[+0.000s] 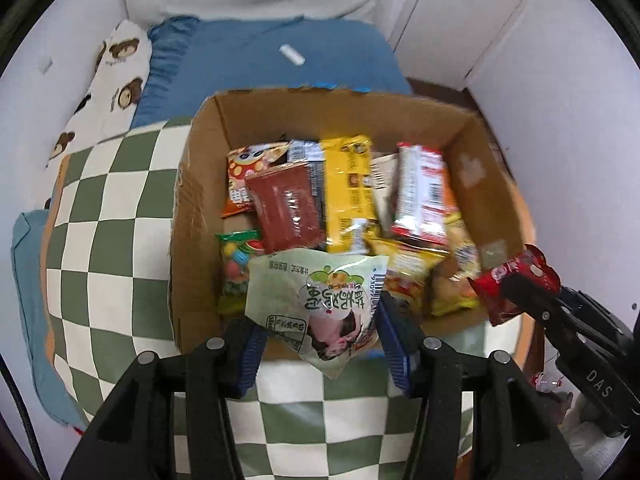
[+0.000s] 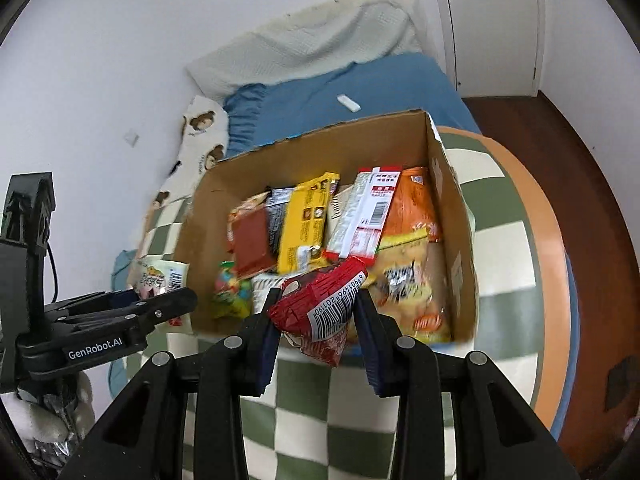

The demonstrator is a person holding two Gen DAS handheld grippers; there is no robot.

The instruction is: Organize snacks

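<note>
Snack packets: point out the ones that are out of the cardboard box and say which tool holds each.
Two: the pale green packet, clamped in the left tool, and the red packet with a barcode, clamped in the right tool. The rest lie in the box.

Colours of the snack box and the bed

A brown cardboard box (image 1: pixel 200 200) holds a yellow packet (image 1: pixel 347 184), a brick-red packet (image 1: pixel 286 208) and a red-and-white packet (image 1: pixel 422 192). The pale green packet (image 1: pixel 316 304) sits between blue pads (image 1: pixel 252 356); the red packet (image 2: pixel 320 312) carries a white barcode. Underneath lie a green-and-cream checked cloth (image 1: pixel 112 208), a blue sheet (image 1: pixel 248 64) and a white bear-print pillow (image 1: pixel 116 76).
</note>
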